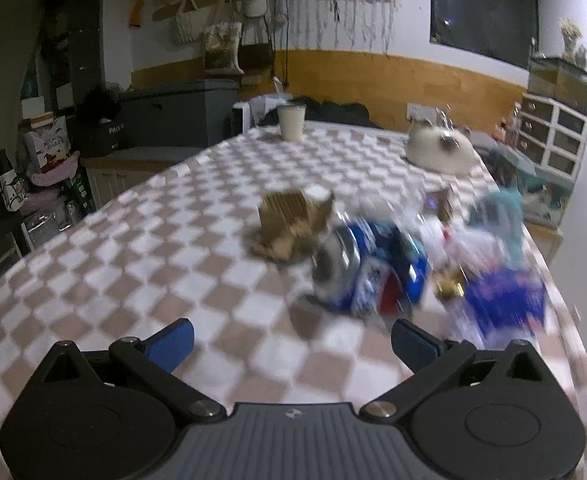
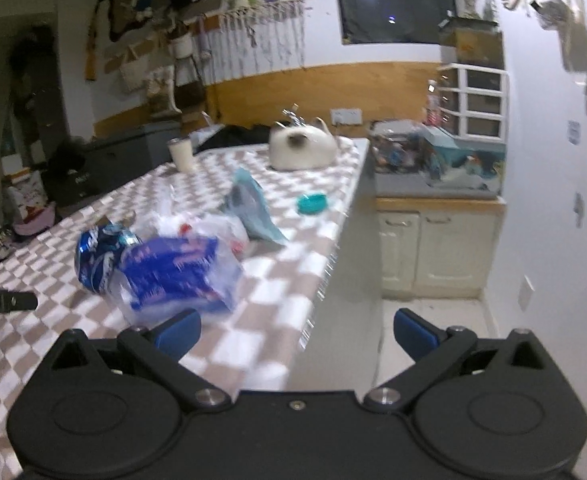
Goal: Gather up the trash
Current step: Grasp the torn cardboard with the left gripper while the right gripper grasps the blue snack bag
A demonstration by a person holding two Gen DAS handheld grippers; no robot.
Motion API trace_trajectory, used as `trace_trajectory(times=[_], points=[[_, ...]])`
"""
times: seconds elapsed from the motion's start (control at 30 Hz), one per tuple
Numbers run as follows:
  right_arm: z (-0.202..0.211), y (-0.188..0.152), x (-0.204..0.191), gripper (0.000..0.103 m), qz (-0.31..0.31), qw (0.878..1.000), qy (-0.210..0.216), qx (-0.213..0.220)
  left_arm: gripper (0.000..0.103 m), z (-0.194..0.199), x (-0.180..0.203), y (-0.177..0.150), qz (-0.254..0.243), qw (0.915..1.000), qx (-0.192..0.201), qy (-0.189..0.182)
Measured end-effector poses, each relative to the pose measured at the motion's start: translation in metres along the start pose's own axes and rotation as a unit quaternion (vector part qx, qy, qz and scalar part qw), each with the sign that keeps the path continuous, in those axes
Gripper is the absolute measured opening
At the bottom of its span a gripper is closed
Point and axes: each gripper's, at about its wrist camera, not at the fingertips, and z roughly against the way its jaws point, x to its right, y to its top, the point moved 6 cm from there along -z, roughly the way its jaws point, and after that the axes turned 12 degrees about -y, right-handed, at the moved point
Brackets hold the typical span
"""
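Trash lies in a pile on the checked tablecloth (image 1: pixel 133 264): a crushed blue can (image 1: pixel 357 268), a torn brown cardboard piece (image 1: pixel 289 224), a blue and clear plastic wrapper (image 1: pixel 501 300) and a teal wrapper (image 1: pixel 505 208). My left gripper (image 1: pixel 293 340) is open, just short of the can. The right wrist view shows the same can (image 2: pixel 97 256), the blue wrapper (image 2: pixel 173 276), the teal wrapper (image 2: pixel 249 208) and a teal lid (image 2: pixel 312 203). My right gripper (image 2: pixel 297 332) is open over the table's right edge, its left finger close to the blue wrapper.
A white cup (image 1: pixel 291 122) and a white cat-shaped object (image 1: pixel 441 148) stand at the table's far end. Right of the table the floor drops away beside cream cabinets (image 2: pixel 433 248). A black tool tip (image 2: pixel 5 301) enters from the left in the right wrist view.
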Motion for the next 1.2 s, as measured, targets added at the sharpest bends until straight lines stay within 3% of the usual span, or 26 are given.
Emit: trace_trajectory(times=[0.23,0.33,0.47,0.67,0.8,0.93,1.03,1.2], points=[[-0.033,0.023,-0.02,0.103,-0.024,0.998,0.051,0.033,0.103,-0.057,-0.031,0.054,0.015,0.9998,0.009,-0.005],[-0.047,0.03,-0.027,0.103,-0.028,0.997,0.058,0.033,0.103,-0.09,-0.04,0.077,0.024,0.9996,-0.01,-0.01],[-0.063,0.035,-0.039,0.103,-0.02,0.997,0.066,0.026,0.103,-0.137,-0.041,0.096,0.012,0.9975,-0.064,-0.026],[-0.085,0.04,-0.061,0.103,0.014,0.991,0.129,0.012,0.103,-0.199,-0.049,0.096,0.004,0.9903,-0.139,-0.012],[-0.102,0.043,-0.073,0.103,0.02,0.986,0.164,-0.006,0.103,-0.216,-0.049,0.09,0.015,0.9854,-0.167,-0.032],[-0.113,0.037,-0.084,0.103,0.017,0.978,0.2,-0.058,0.103,-0.225,-0.045,0.082,-0.012,0.9828,-0.183,-0.021],[-0.1,0.027,-0.092,0.103,0.023,0.967,0.238,-0.087,0.103,-0.227,-0.047,0.08,-0.01,0.9826,-0.184,-0.024],[-0.055,0.009,-0.101,0.103,0.06,0.946,0.304,-0.099,0.103,-0.23,-0.053,0.078,0.013,0.9821,-0.185,-0.034]])
